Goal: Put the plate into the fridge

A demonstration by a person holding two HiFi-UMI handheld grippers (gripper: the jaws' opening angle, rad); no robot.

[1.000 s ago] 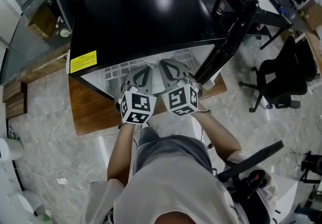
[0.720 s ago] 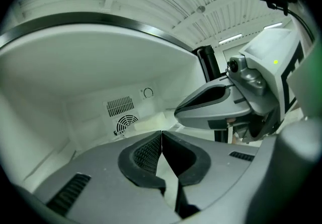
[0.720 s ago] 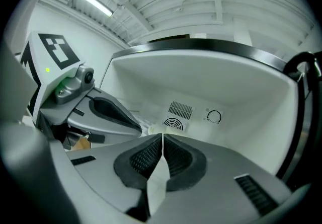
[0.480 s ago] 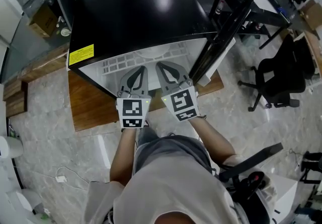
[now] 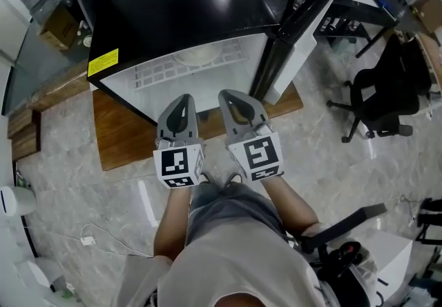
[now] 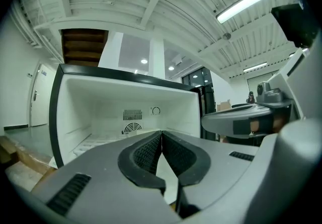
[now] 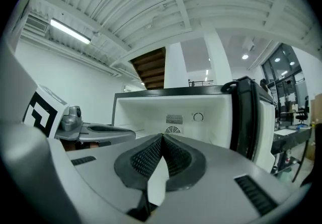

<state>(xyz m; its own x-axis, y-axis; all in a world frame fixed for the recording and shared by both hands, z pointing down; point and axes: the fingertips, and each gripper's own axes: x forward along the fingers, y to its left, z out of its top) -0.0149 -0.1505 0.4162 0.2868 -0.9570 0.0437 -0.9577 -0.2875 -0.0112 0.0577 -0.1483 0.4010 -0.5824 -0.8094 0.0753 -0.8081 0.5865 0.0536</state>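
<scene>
Black fridge (image 5: 186,9) on a low wooden board (image 5: 124,136), with the door (image 5: 293,30) swung open to the right. Inside, white walls and a white wire shelf (image 5: 166,71). On that shelf, toward the back, the plate (image 5: 205,57) (pale and round, only its front part visible under the fridge top). Not to be made out in either gripper view.

Left gripper (image 5: 183,98) in front of the fridge opening, outside it, pointed at the interior. Jaws closed, ribbed pads meeting at the tips, nothing gripped between them. Right gripper (image 5: 230,94) just beside it, on the door side, also outside and pointed inward. Jaws closed in the same way, pads together at the tips, empty as well. Both grippers apart from each other, from the fridge and from the plate.

In the gripper views, the back wall of the fridge with a round vent (image 6: 132,128) and a dial (image 7: 198,117). Yellow label (image 5: 102,62) on the top left edge of the fridge. Office chair (image 5: 387,92) well apart on the right, on the pale stone-like floor (image 5: 83,188).
</scene>
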